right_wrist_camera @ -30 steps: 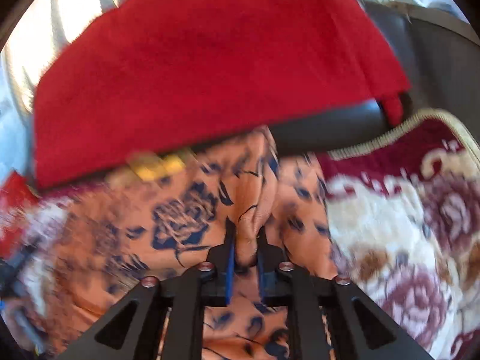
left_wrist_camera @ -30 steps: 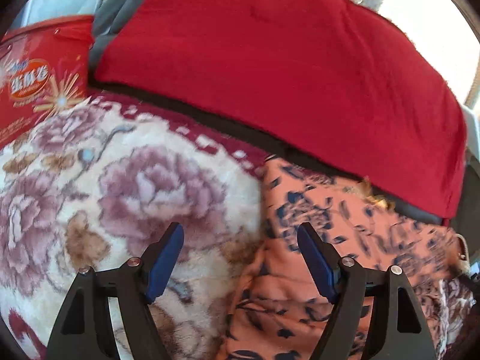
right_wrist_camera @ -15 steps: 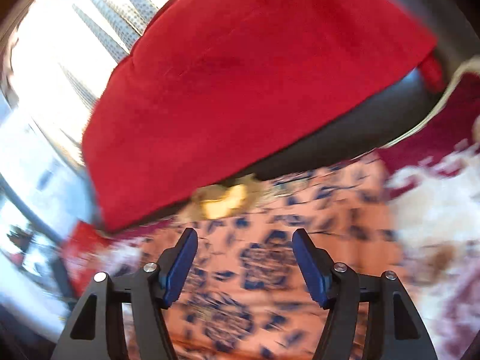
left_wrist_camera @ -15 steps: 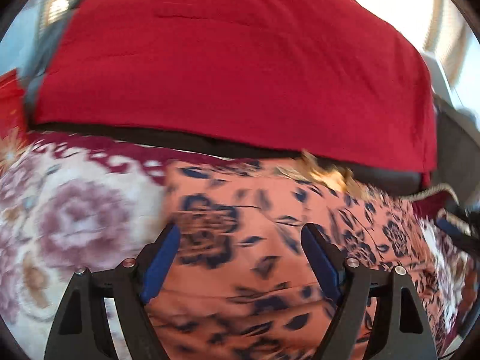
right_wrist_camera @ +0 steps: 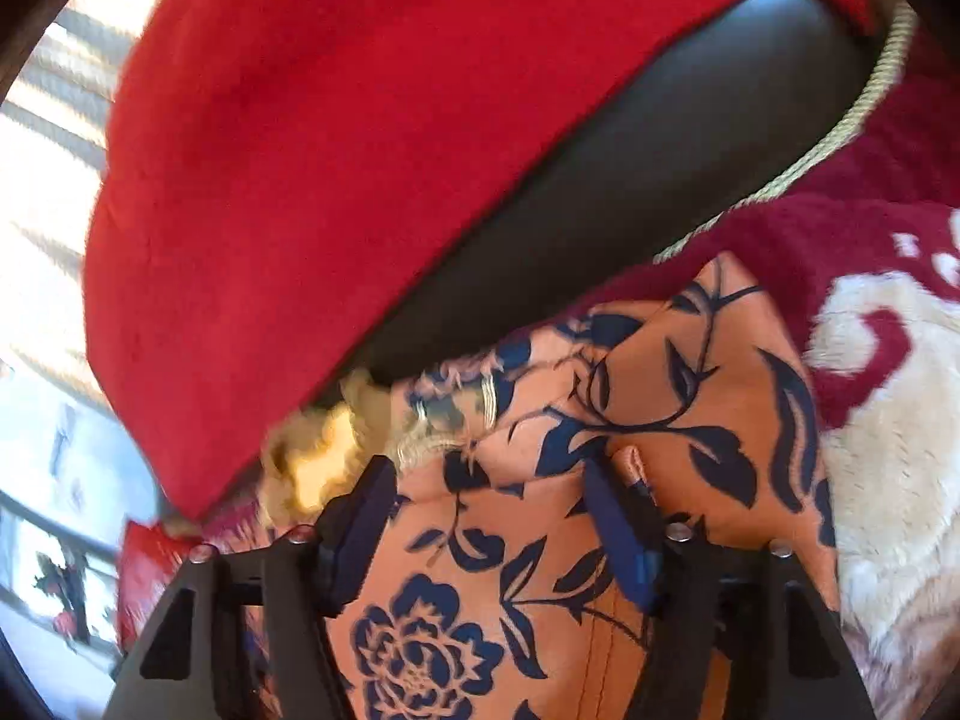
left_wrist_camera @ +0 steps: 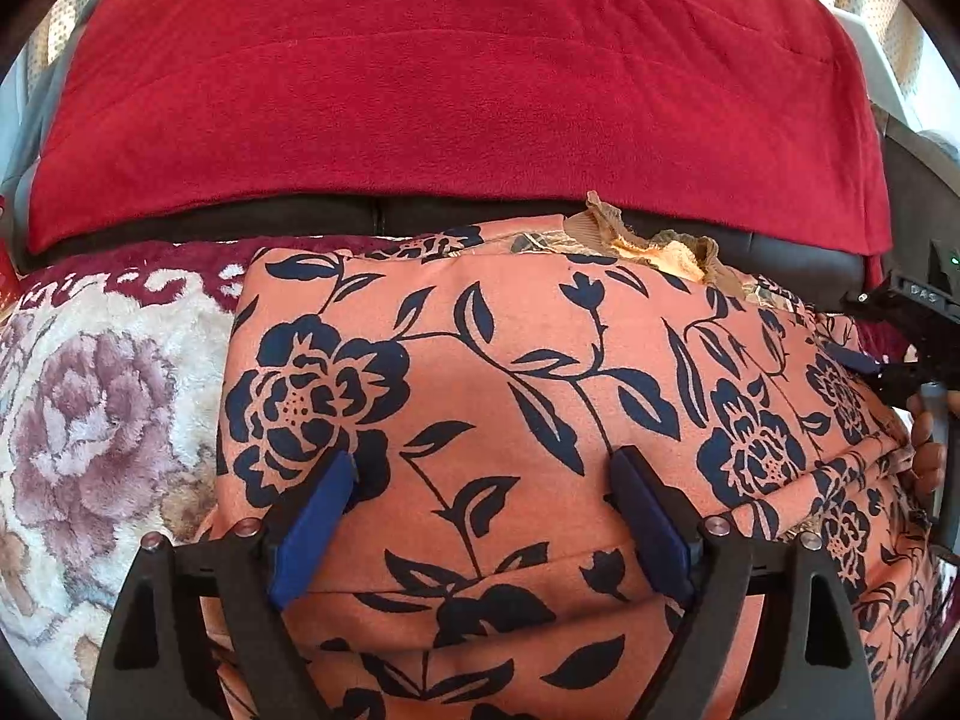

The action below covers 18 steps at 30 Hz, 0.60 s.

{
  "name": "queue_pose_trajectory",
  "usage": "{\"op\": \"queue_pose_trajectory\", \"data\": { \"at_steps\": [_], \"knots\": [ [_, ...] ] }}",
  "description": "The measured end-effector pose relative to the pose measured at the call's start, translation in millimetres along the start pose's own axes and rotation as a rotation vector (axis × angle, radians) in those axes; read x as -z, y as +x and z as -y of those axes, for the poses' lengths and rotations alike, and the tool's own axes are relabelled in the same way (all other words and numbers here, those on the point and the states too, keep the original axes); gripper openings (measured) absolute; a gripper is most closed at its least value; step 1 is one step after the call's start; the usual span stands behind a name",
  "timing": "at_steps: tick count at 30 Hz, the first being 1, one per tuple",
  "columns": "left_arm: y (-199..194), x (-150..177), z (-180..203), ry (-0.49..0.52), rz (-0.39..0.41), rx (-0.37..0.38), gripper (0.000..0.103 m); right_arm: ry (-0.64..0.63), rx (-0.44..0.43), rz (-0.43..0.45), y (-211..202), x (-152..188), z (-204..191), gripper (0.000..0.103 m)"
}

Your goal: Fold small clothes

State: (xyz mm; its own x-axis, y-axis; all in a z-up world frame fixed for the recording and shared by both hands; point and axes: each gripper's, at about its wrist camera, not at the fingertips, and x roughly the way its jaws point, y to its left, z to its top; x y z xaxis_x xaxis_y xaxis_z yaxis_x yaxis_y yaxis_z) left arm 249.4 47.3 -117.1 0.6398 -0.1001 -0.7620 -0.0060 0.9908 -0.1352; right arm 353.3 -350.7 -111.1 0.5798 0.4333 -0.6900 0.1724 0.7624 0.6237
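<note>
Left wrist view. Left gripper (left_wrist_camera: 480,495): jaws wide apart, holding nothing, poised low over the garment (left_wrist_camera: 510,372); a second ago it stood over the garment's left edge with the blanket (left_wrist_camera: 90,396) between its fingers, now it is squarely over the cloth. Garment: orange with navy flowers, lying on the blanket in front of the red cover (left_wrist_camera: 450,90), a fold line across its near part, frilled trim (left_wrist_camera: 648,240) at the far edge. Right gripper (left_wrist_camera: 900,342): at the garment's right side; jaws not readable here.

Right wrist view. Right gripper (right_wrist_camera: 492,516): jaws apart, empty, low over the garment (right_wrist_camera: 600,480); a second ago they were pinched on a ridge of this cloth. A small raised pleat sits by the right finger (right_wrist_camera: 618,528).

Judgement: one fold looks laid down and released; both grippers are free to take a fresh hold for the next fold.
</note>
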Motion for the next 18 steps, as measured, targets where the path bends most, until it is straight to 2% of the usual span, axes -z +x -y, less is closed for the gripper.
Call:
{"op": "queue_pose_trajectory", "data": {
  "at_steps": [2,5,7,10,13,15,18],
  "knots": [
    [-10.1,-1.4,-9.2,-0.01,-0.006,0.003,0.088,-0.052,-0.004,0.029,-22.9,13.9,-11.4,0.069],
    [-49.6,11.6,-26.7,-0.034,0.063,-0.004,0.088,-0.165,0.006,0.044,-70.8,53.8,-16.2,0.068],
    [-80.9,29.5,-41.5,-0.054,0.094,-0.005,0.088,-0.189,0.016,0.039,-104.0,86.3,-7.0,0.069],
    [-126.8,71.6,-68.0,-0.129,0.086,-0.02,0.088,-0.165,0.009,0.011,-154.7,141.5,23.2,0.072],
    [-153.0,116.2,-83.7,-0.196,0.039,-0.004,0.088,-0.15,0.035,-0.069,-182.8,203.3,60.1,0.072],
    [-157.4,146.5,-88.6,-0.219,-0.038,0.0,0.088,-0.144,0.02,-0.058,-188.3,226.6,67.9,0.072],
    [-161.9,181.3,-92.4,-0.245,-0.114,-0.002,0.088,-0.133,0.038,-0.048,-217.9,253.4,75.6,0.073]
  ]
}}
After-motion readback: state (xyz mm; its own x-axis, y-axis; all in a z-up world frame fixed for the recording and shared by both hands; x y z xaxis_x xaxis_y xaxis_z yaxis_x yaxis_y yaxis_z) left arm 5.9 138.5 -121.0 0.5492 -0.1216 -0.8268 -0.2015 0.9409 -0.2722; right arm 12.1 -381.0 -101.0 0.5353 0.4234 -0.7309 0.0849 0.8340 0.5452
